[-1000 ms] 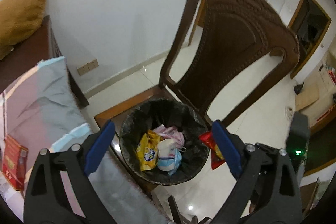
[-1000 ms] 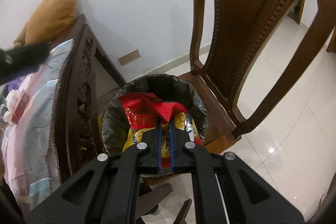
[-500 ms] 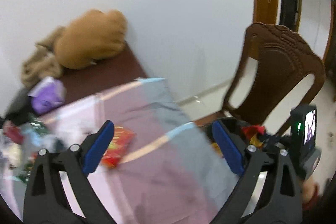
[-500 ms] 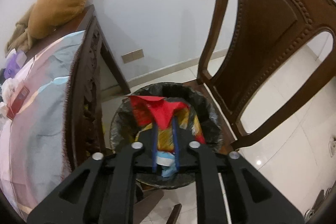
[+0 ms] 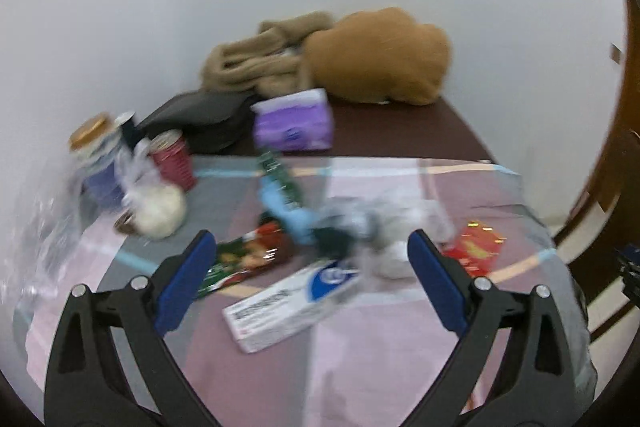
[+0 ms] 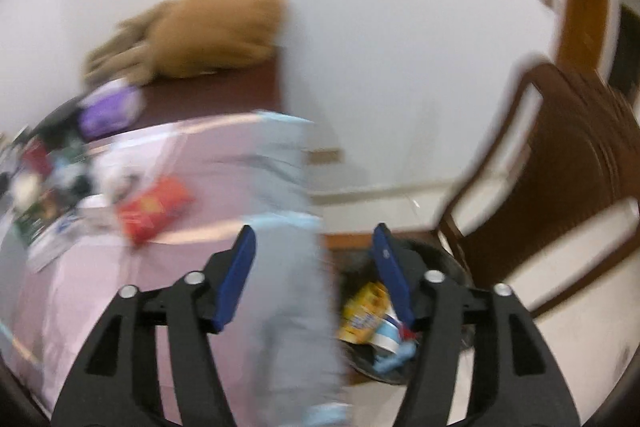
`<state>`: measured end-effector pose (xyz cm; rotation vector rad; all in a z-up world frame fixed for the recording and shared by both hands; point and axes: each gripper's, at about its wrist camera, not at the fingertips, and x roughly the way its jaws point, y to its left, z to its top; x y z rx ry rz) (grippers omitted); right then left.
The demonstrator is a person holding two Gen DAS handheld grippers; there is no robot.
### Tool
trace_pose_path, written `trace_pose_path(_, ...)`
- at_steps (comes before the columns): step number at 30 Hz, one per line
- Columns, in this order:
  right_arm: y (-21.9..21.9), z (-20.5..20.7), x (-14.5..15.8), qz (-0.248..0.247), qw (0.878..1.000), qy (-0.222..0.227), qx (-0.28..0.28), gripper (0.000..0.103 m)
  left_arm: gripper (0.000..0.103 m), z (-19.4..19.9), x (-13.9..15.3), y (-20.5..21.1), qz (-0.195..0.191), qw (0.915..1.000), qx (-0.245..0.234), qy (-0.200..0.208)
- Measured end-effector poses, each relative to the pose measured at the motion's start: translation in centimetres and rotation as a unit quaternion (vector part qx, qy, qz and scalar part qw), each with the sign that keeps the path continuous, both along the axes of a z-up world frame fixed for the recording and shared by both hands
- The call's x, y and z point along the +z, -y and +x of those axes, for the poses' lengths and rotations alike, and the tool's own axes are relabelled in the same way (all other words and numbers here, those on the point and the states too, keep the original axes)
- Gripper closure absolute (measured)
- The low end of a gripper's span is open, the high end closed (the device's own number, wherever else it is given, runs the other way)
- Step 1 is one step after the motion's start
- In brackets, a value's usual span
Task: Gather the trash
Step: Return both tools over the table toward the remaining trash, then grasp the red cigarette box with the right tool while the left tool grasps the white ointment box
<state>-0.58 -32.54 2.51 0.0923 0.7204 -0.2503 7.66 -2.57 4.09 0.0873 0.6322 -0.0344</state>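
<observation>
Left wrist view: the left gripper (image 5: pixel 308 259) stands wide, with nothing between its blue pads (image 5: pixel 184 283), above a table (image 5: pixel 392 135) under a pink and grey cloth (image 5: pixel 360 343). Just beyond its tips lies the trash: a white box (image 5: pixel 292 303), a green wrapper (image 5: pixel 244 259), a blue glove (image 5: pixel 288 211), crumpled tissue (image 5: pixel 396 223) and a red packet (image 5: pixel 476 247). Farther back stand jars (image 5: pixel 100 159), a purple pack (image 5: pixel 296 123) and a brown plush (image 5: pixel 380 59).

In the right wrist view, the right gripper (image 6: pixel 314 275) has just been opening and holds nothing. Its right finger (image 6: pixel 394 279) is over the bin (image 6: pixel 440 255), where a yellow packet (image 6: pixel 364 311) lies. A chair (image 6: pixel 592 155) stands to the right.
</observation>
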Motion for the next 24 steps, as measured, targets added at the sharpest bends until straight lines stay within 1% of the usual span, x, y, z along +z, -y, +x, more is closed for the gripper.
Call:
trace_pose_path(3,-4.8,3.0,0.4,-0.020,0.998,-0.018,0.055,0.039,0.007,0.7,-0.9,-1.9,0.011,0.9998,0.012,-0.008)
trace_pose_path(5,-7.9,6.1,-0.6,-0.033,0.995,-0.046,0.085,0.039,0.007,0.6,-1.4,-2.7,0.020,0.9996,0.021,-0.006)
trace_pose_path(6,-8.9,7.1,-1.1,-0.035,0.994,-0.057,0.089,0.039,0.007,0.7,-1.7,-3.6,0.020,0.9993,0.030,-0.007)
trace_pose_path(8,-10.2,10.0,-2.6,-0.017,0.991,-0.093,0.091,0.039,0.007,0.8,-2.1,-4.6,0.010,0.9994,0.031,-0.012)
trace_pose_path(9,-10.4,11.1,-3.0,-0.003,0.990,-0.105,0.089,0.039,0.007,0.8,-2.2,-5.1,0.004,0.9994,0.030,-0.015)
trace_pose_path(10,-10.5,12.6,-3.6,0.023,0.989,-0.123,0.079,0.039,0.007,0.9,-2.4,-5.5,0.000,0.9995,0.028,-0.016)
trace_pose_path(12,-10.5,14.2,-3.9,0.045,0.988,-0.135,0.059,0.039,0.007,1.0,-2.7,-6.1,-0.005,0.9995,0.027,-0.018)
trace_pose_path(14,-10.7,15.5,-4.2,0.051,0.988,-0.141,0.034,0.039,0.007,1.2,-3.0,-6.6,-0.012,0.9994,0.023,-0.022)
trace_pose_path(18,-11.1,17.1,-5.6,0.047,0.986,-0.157,-0.003,0.038,0.007,1.5,-3.3,-7.6,-0.028,0.9990,0.025,-0.023)
trace_pose_path(21,-11.0,17.4,-5.7,0.054,0.988,-0.145,-0.024,0.036,0.007,1.5,-3.5,-8.1,-0.031,0.9990,0.023,-0.023)
trace_pose_path(24,-11.2,18.2,-5.7,0.064,0.987,-0.146,-0.029,0.036,0.007,1.4,-3.8,-8.3,-0.038,0.9988,0.016,-0.026)
